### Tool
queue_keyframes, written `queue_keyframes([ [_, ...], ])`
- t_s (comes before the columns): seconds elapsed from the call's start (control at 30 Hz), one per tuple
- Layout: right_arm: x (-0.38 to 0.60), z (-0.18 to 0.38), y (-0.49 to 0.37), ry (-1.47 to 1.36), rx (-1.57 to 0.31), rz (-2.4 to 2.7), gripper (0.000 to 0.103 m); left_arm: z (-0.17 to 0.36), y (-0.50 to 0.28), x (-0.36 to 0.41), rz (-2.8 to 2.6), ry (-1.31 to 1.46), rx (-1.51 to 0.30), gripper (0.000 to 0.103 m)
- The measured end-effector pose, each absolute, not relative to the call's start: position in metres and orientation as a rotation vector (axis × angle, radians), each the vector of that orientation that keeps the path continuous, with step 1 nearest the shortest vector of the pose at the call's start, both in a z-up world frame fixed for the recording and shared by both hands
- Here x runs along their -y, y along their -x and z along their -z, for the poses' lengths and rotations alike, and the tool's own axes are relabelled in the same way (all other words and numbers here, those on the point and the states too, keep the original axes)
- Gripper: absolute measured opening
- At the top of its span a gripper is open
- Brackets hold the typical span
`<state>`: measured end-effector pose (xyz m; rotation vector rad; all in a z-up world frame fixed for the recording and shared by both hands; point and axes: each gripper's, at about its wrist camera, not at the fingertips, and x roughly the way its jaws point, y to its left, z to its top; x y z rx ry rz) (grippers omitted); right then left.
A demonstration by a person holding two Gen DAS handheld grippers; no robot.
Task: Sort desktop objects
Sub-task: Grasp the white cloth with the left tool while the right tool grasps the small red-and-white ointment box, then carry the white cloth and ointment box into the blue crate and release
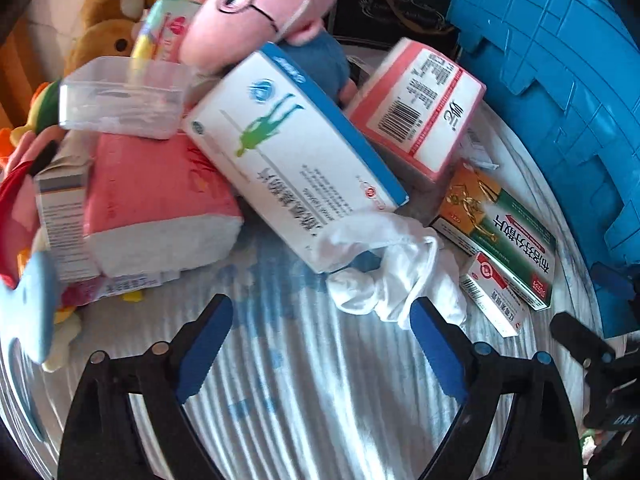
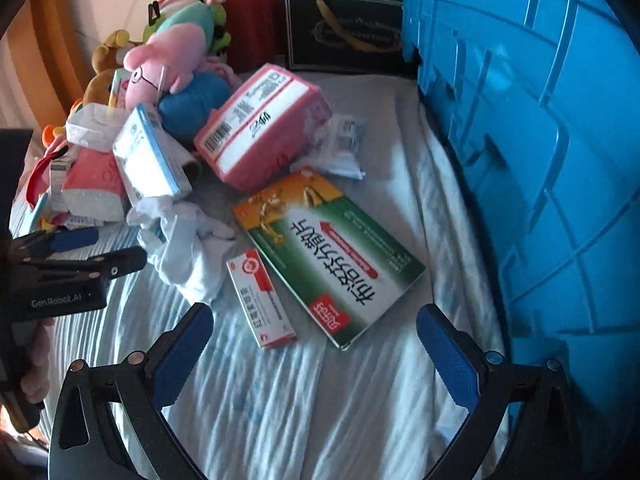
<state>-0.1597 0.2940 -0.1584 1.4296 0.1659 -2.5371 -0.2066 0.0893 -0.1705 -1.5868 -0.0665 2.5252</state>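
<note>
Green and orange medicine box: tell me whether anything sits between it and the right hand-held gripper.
Nothing visible does. The green and orange medicine box lies flat on the striped cloth, with only bare cloth between it and the open right hand-held gripper. The small red and white box lies beside it, left of that path.

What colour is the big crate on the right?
Bright blue crate, with a ribbed grid wall; clearest in the right wrist view.

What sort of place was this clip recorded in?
Probably a home bedroom rather than a desk: objects lie on a wrinkled striped sheet, with plush toys, medicine boxes and a blue plastic crate.
</note>
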Motion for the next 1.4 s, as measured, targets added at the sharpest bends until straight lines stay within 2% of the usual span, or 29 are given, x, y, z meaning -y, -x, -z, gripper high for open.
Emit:
queue_keyframes([
  [0.13,-0.303,0.17,0.161,-1.496,-0.089,2.508,0.103,0.185,0.226,-0.125,-2.427,1.628,0.022,0.083],
  [0.2,-0.307,0.173,0.162,-1.519,-0.051,2.502,0.103,0.191,0.231,-0.142,-2.46,1.635,-0.084,0.076],
  [0.23,-0.307,0.174,0.163,-1.526,-0.044,2.505,0.103,0.19,0.23,-0.148,-2.464,1.603,-0.123,0.069],
  [0.27,-0.307,0.174,0.163,-1.528,-0.039,2.51,0.103,0.188,0.23,-0.152,-2.446,1.582,-0.11,0.046],
  [0.3,-0.308,0.174,0.163,-1.527,-0.033,2.509,0.103,0.186,0.229,-0.153,-2.425,1.58,-0.087,0.027],
  [0.37,-0.304,0.174,0.164,-1.515,-0.022,2.496,0.103,0.182,0.223,-0.153,-2.439,1.563,-0.124,0.017],
  [0.43,-0.299,0.173,0.163,-1.501,-0.001,2.47,0.103,0.179,0.214,-0.145,-2.45,1.564,-0.128,0.016],
  [0.57,-0.284,0.172,0.158,-1.457,0.012,2.412,0.1,0.169,0.198,-0.109,-2.479,1.607,-0.003,0.014],
  [0.6,-0.278,0.171,0.157,-1.445,-0.02,2.419,0.095,0.166,0.194,-0.101,-2.5,1.612,0.004,0.014],
  [0.67,-0.266,0.174,0.155,-1.435,-0.068,2.392,0.054,0.16,0.185,-0.087,-2.542,1.609,0.008,0.013],
  [0.7,-0.261,0.177,0.156,-1.442,-0.088,2.38,0.05,0.157,0.181,-0.081,-2.553,1.611,0.021,0.013],
  [0.97,-0.25,0.199,0.181,-1.515,-0.173,2.378,0.053,0.145,0.162,-0.063,-2.582,1.591,0.095,0.013],
  [1.0,-0.249,0.202,0.182,-1.533,-0.176,2.369,0.05,0.142,0.161,-0.063,-2.588,1.577,0.096,0.013],
  [1.03,-0.248,0.202,0.182,-1.526,-0.201,2.388,0.033,0.138,0.16,-0.067,-2.596,1.564,0.092,0.013],
  [1.07,-0.247,0.199,0.181,-1.51,-0.196,2.381,0.026,0.134,0.158,-0.068,-2.608,1.545,0.086,0.013],
  [1.23,-0.243,0.17,0.164,-1.398,-0.185,2.386,0.026,0.106,0.148,-0.061,-2.65,1.434,0.088,0.013],
  [1.4,-0.247,0.113,0.143,-1.232,-0.189,2.445,0.026,0.06,0.136,-0.068,-2.706,1.259,0.044,0.013],
])
